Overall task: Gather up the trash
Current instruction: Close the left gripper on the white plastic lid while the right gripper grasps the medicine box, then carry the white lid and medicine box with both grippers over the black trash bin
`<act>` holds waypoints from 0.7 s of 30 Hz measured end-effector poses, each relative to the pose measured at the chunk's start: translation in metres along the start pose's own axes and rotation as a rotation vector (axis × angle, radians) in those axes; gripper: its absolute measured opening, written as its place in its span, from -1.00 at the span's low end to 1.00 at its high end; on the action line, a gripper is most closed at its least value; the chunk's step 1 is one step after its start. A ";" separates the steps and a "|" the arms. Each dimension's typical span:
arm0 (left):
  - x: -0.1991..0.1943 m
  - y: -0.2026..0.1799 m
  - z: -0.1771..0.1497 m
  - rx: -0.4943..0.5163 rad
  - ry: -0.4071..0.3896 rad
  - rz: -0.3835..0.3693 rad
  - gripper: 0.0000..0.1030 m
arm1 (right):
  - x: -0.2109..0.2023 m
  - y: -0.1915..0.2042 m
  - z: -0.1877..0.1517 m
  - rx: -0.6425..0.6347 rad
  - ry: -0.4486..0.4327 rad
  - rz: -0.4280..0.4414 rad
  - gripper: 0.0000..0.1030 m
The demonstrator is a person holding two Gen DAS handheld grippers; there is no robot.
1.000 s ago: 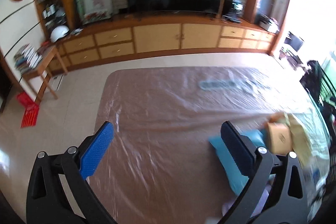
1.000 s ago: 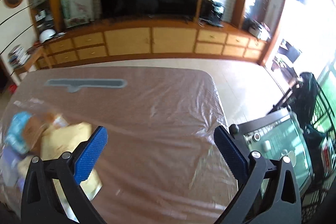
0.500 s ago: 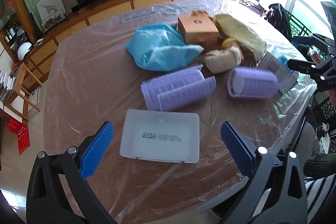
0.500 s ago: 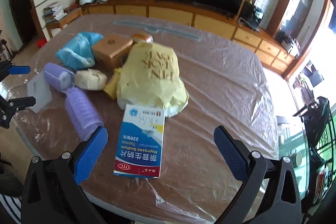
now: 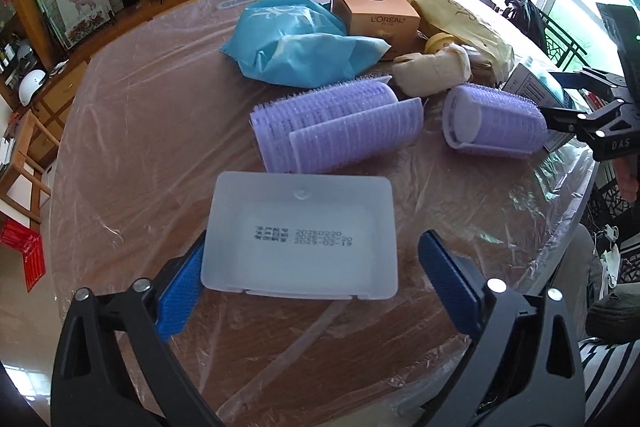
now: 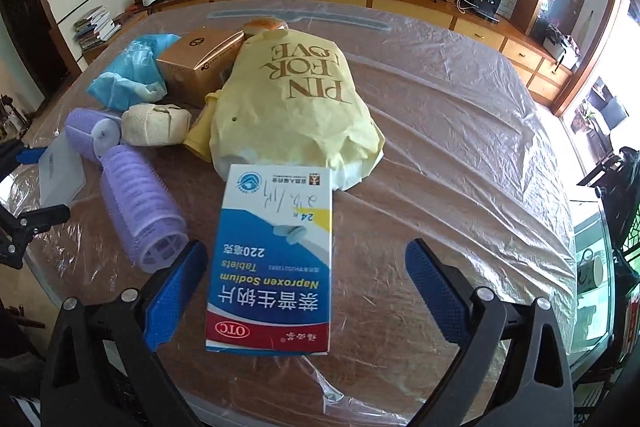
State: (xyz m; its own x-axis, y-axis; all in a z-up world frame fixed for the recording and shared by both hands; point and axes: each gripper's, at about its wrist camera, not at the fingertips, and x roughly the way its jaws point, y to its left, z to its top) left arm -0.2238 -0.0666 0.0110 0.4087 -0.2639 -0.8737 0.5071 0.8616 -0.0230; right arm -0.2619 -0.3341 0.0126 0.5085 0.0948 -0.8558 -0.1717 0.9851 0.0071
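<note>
Both hand-held grippers are seen lower and closer to the trash than half a second ago, each now framing one item.

On the left, the left hand-held gripper [image 5: 308,279] is wide but closing, with the lid [image 5: 300,239] between its jaws; the left pad is at the lid's left edge, the right pad is apart from it, and no grip is made yet. This frosted plastic lid lies flat on the desk [image 5: 140,131], near the front edge, just in front of the roller [image 5: 336,127]. It is judged light, thin, fairly stiff and smooth, so it could slide on the plastic film or flex if pinched hard. A hold across its short sides, low at the rim, seems best.

On the right, the right hand-held gripper [image 6: 306,287] stands wide, with the box [image 6: 274,259] between its jaws and neither pad touching. That tablet carton lies flat near the front edge, its far end touching the yellow bag [image 6: 296,107]. It is judged light, probably crushable cardboard, best taken across its long sides with mild pressure.

Farther off lie a blue bag [image 5: 296,43], a brown box [image 5: 376,19] and a second roller [image 5: 492,123].
</note>
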 end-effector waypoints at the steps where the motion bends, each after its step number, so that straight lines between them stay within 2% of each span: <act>1: -0.001 0.001 -0.001 -0.001 -0.007 0.003 0.87 | 0.000 -0.001 0.000 0.004 -0.003 -0.002 0.88; 5: -0.004 0.005 0.000 -0.011 -0.021 -0.008 0.76 | 0.001 -0.003 -0.001 0.012 -0.008 -0.014 0.86; 7: -0.005 0.006 -0.001 -0.010 -0.021 -0.010 0.61 | 0.002 -0.003 0.000 0.019 -0.007 -0.009 0.72; 10: -0.007 0.007 0.000 -0.014 -0.017 -0.017 0.61 | 0.003 -0.005 0.001 0.019 0.002 0.007 0.36; 12: -0.009 0.007 0.000 -0.005 -0.021 -0.006 0.61 | 0.004 -0.006 -0.001 0.021 0.005 0.022 -0.10; 17: -0.013 0.005 -0.002 -0.003 -0.026 -0.003 0.60 | 0.000 -0.011 -0.006 0.087 0.000 0.070 -0.12; 21: -0.018 0.009 -0.003 -0.044 -0.038 -0.022 0.60 | -0.012 -0.016 -0.010 0.123 -0.025 0.092 -0.12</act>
State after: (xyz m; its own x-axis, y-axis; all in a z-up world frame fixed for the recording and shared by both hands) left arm -0.2293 -0.0530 0.0254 0.4271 -0.2987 -0.8534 0.4827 0.8735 -0.0642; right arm -0.2737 -0.3523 0.0177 0.5166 0.1875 -0.8355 -0.1143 0.9821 0.1497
